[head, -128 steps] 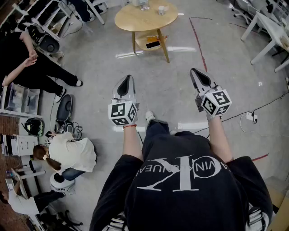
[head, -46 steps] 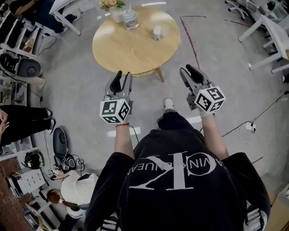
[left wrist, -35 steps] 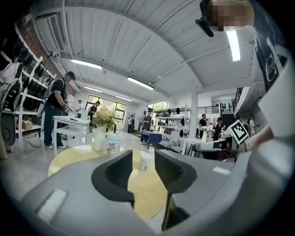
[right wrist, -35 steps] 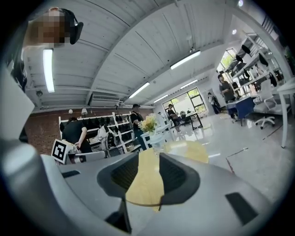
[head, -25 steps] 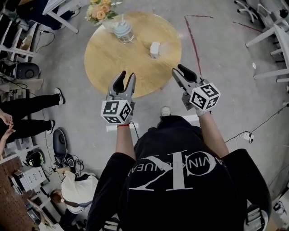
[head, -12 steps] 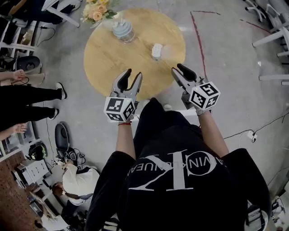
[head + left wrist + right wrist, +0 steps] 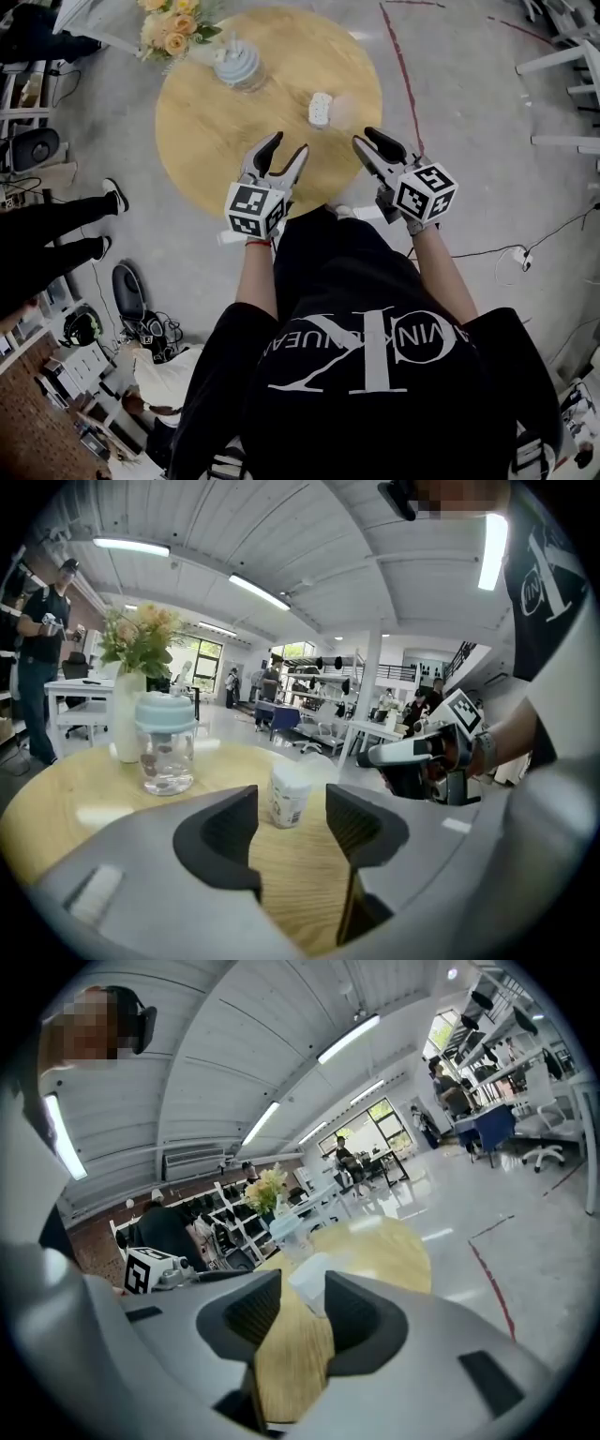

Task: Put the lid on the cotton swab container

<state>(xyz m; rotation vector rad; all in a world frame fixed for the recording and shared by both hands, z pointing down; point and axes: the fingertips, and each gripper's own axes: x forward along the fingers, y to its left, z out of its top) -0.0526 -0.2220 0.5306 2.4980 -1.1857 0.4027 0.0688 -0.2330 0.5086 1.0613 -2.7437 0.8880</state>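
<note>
i'm opening my left gripper (image 7: 286, 146), empty, over the near edge of the table (image 7: 202, 136); my right gripper (image 7: 367, 141) is hanging apart, empty. the cotton swab container (image 7: 320, 109) is standing mid-table, bare wood around it.

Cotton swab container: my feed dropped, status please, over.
Left gripper opening, empty; right gripper open, empty; both at the table's near edge. Cotton swab container upright mid-table, untouched. Jar and flower vase far left, off the path.
</note>
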